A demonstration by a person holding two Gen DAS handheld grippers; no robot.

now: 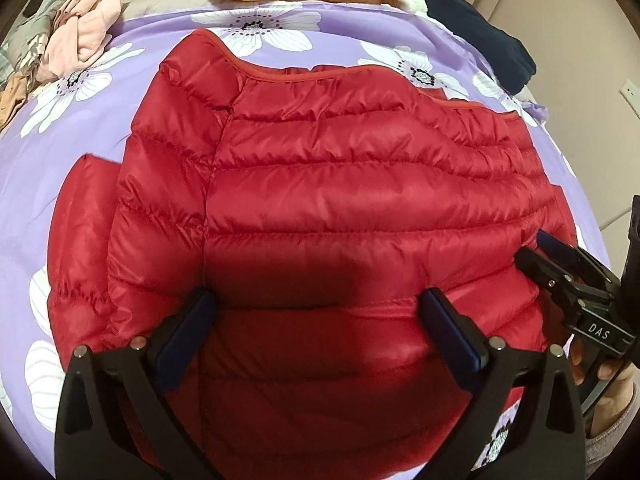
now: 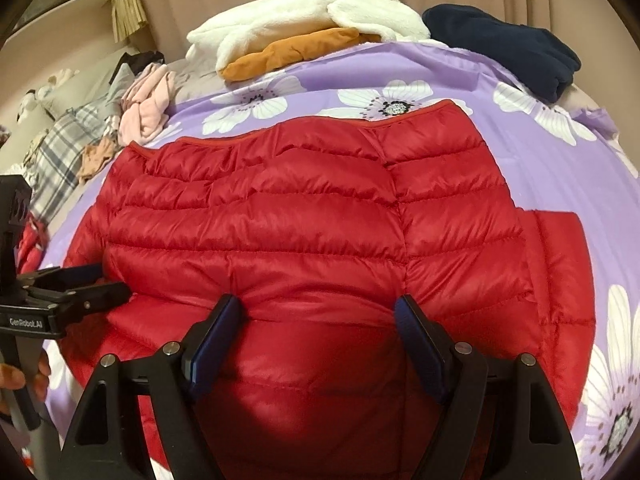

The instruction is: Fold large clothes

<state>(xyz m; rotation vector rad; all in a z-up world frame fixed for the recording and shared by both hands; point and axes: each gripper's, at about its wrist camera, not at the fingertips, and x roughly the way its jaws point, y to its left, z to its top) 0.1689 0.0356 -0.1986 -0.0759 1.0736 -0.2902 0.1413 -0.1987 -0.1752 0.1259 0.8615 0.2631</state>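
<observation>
Red puffer jacket [image 1: 340, 184] under empty wide-open jaws, both grippers; labels "DAS", "GenRobot.AI".

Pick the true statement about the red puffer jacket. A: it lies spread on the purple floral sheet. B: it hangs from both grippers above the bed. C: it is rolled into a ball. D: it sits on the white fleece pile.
A: the red puffer jacket lies spread flat on the purple floral sheet.

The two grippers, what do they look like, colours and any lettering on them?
Both are matte black. The left gripper and right gripper each have two angular fingers faced with dark blue pads, and silver round pins at the joints. White lettering: GenRobot.AI on the left one's side, DAS on the right's.
</observation>
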